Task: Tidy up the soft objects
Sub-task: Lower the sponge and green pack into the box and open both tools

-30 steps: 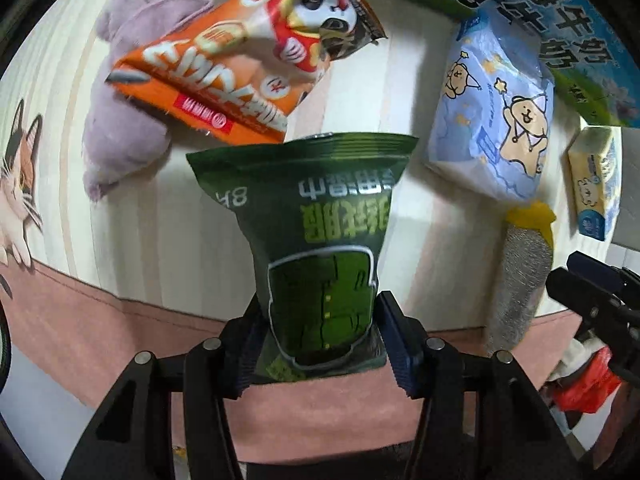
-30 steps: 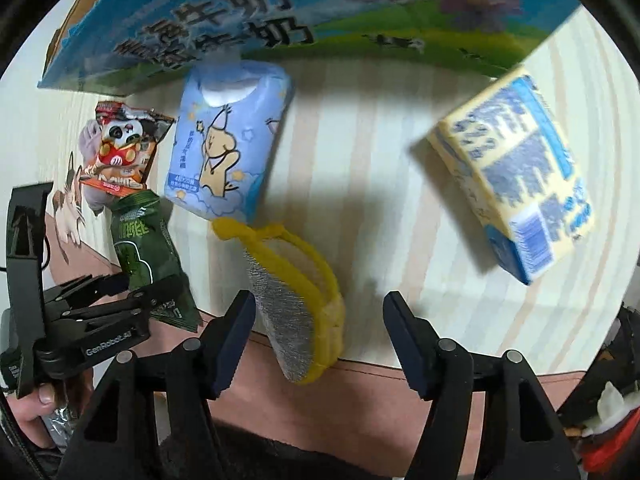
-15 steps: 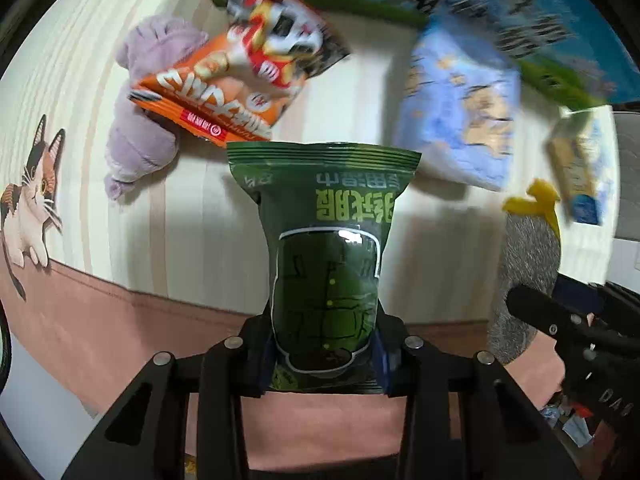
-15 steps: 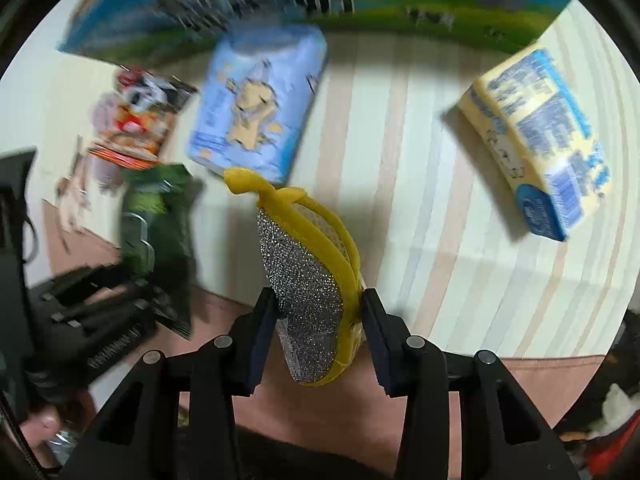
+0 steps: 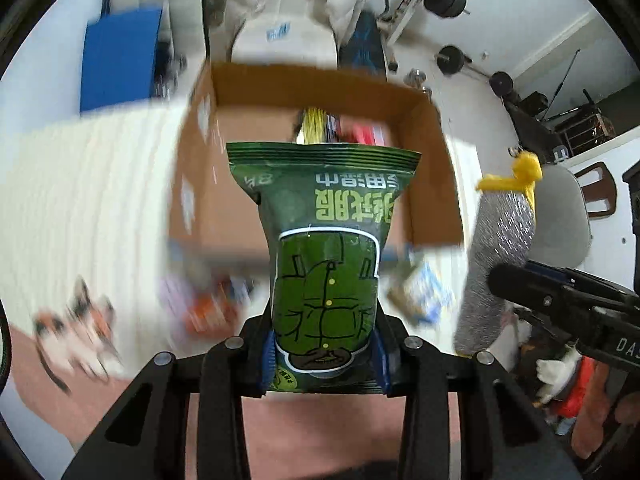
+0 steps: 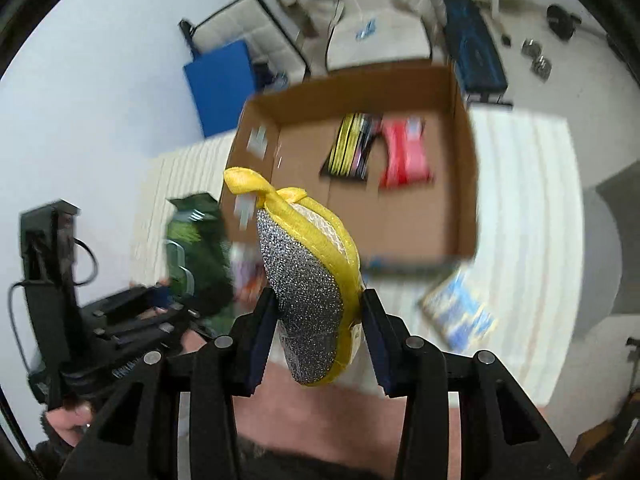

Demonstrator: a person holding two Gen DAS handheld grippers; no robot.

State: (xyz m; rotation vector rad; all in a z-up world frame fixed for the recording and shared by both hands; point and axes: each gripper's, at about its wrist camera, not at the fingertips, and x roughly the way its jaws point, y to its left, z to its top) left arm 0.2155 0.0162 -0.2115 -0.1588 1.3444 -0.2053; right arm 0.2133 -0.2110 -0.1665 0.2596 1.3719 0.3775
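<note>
My left gripper (image 5: 323, 354) is shut on a green snack bag (image 5: 326, 240) and holds it up in the air in front of an open cardboard box (image 5: 204, 168). My right gripper (image 6: 318, 332) is shut on a silver scouring sponge with yellow trim (image 6: 308, 276), also lifted, near the box (image 6: 466, 168). The sponge shows at the right of the left wrist view (image 5: 498, 248). The green bag shows at the left of the right wrist view (image 6: 196, 236). A yellow-black packet (image 6: 352, 148) and a red packet (image 6: 404, 152) lie inside the box.
Blurred below on the striped table (image 5: 80, 184) lie an orange snack bag (image 5: 208, 308), a blue tissue pack (image 5: 428, 292) and a yellow-blue box (image 6: 460, 308). Behind the table are a blue mat (image 5: 120, 56), a white chair (image 5: 288, 44) and weights.
Both grippers have lifted their objects off the table and tilted up toward the open box. The right gripper closed on the sponge a moment before.
</note>
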